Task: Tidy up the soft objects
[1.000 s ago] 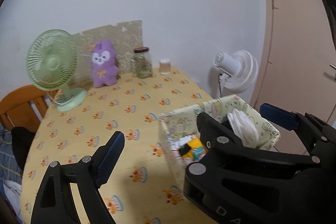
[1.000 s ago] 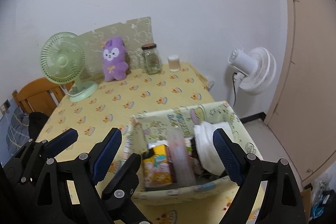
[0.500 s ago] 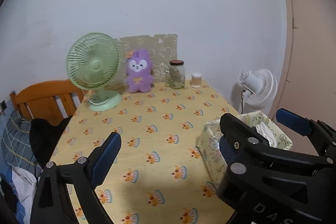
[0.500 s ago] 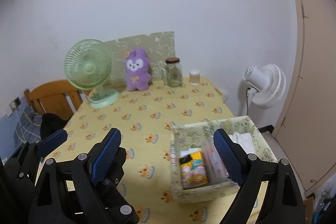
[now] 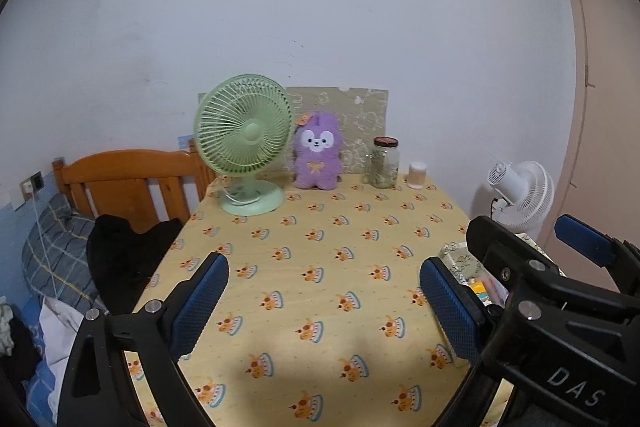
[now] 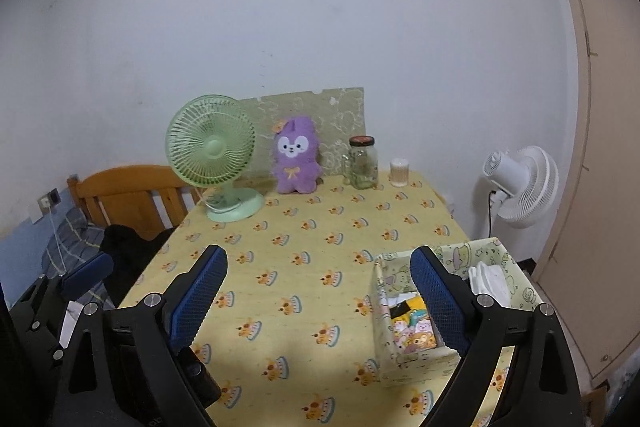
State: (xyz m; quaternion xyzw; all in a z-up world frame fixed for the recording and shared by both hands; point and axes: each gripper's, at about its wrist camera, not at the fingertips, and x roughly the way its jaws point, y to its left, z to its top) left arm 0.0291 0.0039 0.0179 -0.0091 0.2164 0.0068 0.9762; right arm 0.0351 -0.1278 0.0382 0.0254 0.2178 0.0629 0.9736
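Two claws, left claw (image 5: 322, 301) and right claw (image 6: 318, 297), both spread wide and holding nothing, hang above the yellow cake-print counter (image 6: 320, 247). One soft item outstanding: fluffy purple plush rabbit (image 6: 295, 157), upright at centre frame against the wall; pale green cartoon-print fabric box (image 6: 436, 311), lower right, already holds folded white cloth. Step judged: between placements; next move calls for reaching across to the rabbit, clear of the mint-green desk fan (image 6: 214, 167) beside it.

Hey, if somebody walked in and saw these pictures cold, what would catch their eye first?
Probably the purple plush toy sitting upright at the far edge of the table, against a patterned board by the wall, with the green desk fan right beside it. Next, the yellow tablecloth dotted with small orange motifs. Nearer the camera, a patterned fabric box packed with small items sits at the table's right side.
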